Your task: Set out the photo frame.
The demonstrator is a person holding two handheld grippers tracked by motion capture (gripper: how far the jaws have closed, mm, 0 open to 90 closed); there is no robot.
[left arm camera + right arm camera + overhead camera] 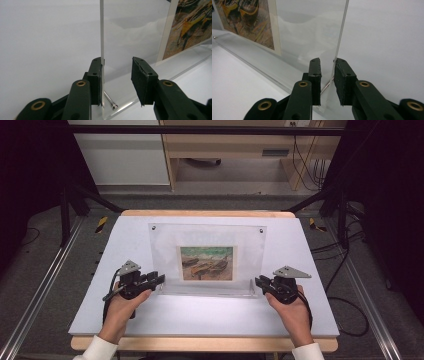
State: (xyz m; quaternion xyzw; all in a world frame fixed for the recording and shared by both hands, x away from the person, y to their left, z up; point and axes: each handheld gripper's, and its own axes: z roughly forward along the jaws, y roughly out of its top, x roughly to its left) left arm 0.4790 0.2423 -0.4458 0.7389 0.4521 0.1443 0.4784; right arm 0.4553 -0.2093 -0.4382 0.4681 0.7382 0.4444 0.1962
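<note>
Standing at the person's side of the table, I see the two hands nearest me, each with a gripper, one at either lower corner of a clear acrylic picture frame point(207, 257) that stands upright on the white board point(200, 315) covering the table. The left gripper point(159, 281), at about eight o'clock from the frame's middle, has its jaws set astride the frame's left edge; in the left gripper view point(117, 75) one pad lies against the pane's edge while the other stands off from it, so the jaws are partly open and not yet clamped. A small metal screw point(110, 99) shows at the foot of the pane between them. The right gripper point(260, 282), at about four o'clock, looks further along: in the right gripper view point(327, 80) its jaws are narrow, close on both sides of the pane's right edge, though a sliver of gap may remain on one side, so I cannot be sure they bite. Beyond the jaws the print of beached boats point(207, 263) sits in the pane's lower middle, and two screws mark its top corners. I would judge the grasp half made: both grippers placed, the left yet to close, and any lift or shift of the frame not begun.
</note>
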